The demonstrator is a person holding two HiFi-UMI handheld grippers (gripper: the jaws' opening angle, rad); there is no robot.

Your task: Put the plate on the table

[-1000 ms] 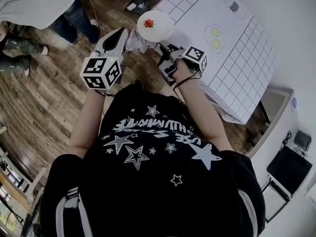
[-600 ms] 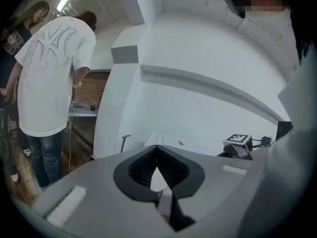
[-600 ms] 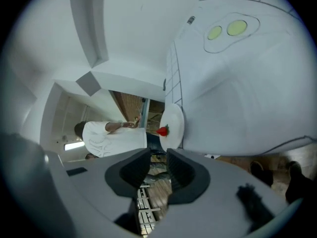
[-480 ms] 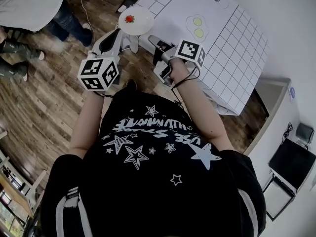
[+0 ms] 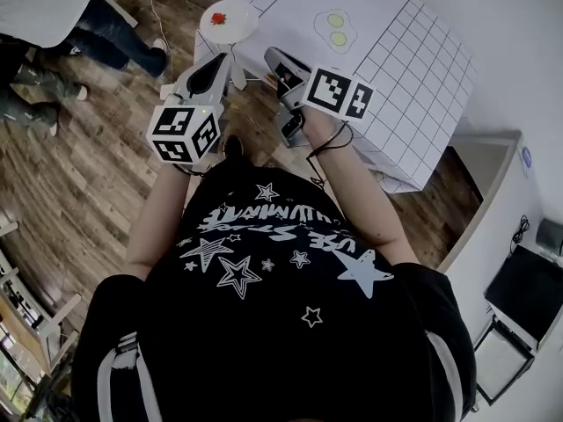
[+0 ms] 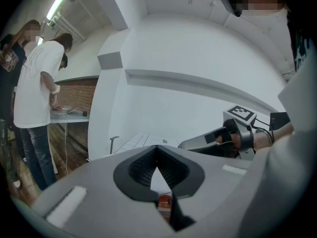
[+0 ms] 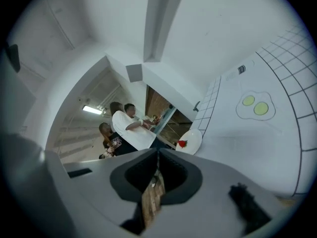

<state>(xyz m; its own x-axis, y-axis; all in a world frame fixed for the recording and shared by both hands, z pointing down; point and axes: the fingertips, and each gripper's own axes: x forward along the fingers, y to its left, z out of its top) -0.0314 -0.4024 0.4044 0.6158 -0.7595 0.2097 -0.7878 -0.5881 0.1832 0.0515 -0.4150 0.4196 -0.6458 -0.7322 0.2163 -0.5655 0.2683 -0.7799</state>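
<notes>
Both forearms reach forward from the chest toward the table [image 5: 387, 51]. The left arm [image 5: 158, 209] is held over the wood floor [image 5: 79, 174] off the table's near corner, and the right arm [image 5: 352, 192] points along the table's near edge. Each gripper's marker cube faces up. The plate [image 5: 227, 22], white with a small red thing [image 5: 218, 18] on it, lies just off the table's near corner. It is just ahead of the left gripper [image 6: 157, 148] and to the left of and beyond the right gripper [image 7: 157, 155]; what bears it cannot be told. The left gripper's jaws meet at the tips with nothing clamped, and white and a bit of red show through the slit behind them. The right gripper's jaws are likewise closed tip to tip and empty, with floor showing through their slit.
</notes>
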